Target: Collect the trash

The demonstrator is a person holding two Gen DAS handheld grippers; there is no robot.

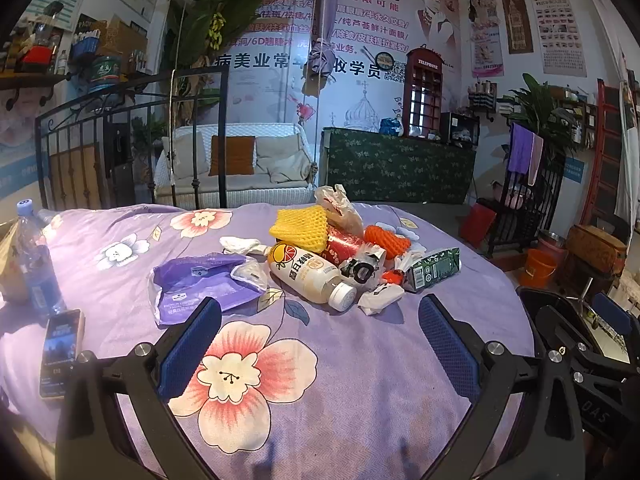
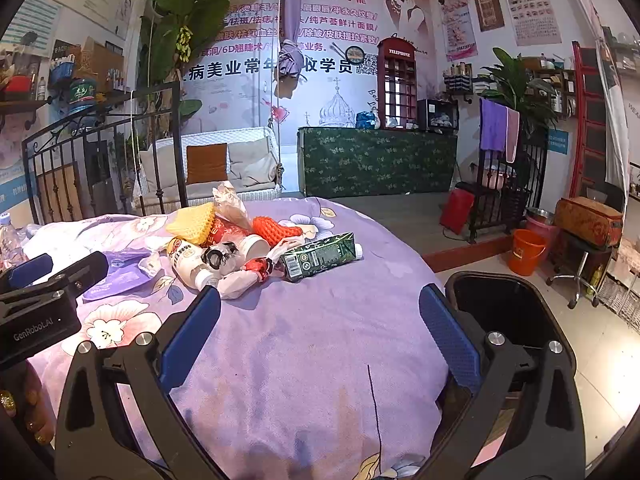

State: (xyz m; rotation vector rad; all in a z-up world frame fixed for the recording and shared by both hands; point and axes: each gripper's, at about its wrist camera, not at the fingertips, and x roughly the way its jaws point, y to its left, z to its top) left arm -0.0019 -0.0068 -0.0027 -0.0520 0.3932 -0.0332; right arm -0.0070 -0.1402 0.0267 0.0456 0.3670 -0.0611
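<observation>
We list, largest first, with the purple floral bedspread (image 1: 360,380) as our landmark.

Black bin (image 2: 516,312): off the bedspread's right edge, mouth up.

Left gripper (image 1: 320,344) and right gripper (image 2: 320,340): both over the bedspread's near part, blue pads spread wide, nothing between them, short of the trash heap.

Purple pouch (image 1: 200,284): flat on the bedspread, left of the heap.

Blue water bottle (image 1: 38,268): upright at the bedspread's left edge.

White drink bottle (image 1: 308,276): lying at the heap's front, long axis running from far left to near right, white cap toward us.

Green carton (image 1: 434,270): on its side at the heap's right, long axis roughly across the bedspread, its barcoded end toward the heap.

Yellow foam net (image 1: 300,228): at the heap's back left, propped on the other trash.

Orange foam net (image 1: 386,240): behind the carton.

Phone (image 1: 60,352): flat at the bedspread's near left edge.

Crumpled white wrappers (image 1: 380,298): at the heap's front, beside the bottle cap.
</observation>
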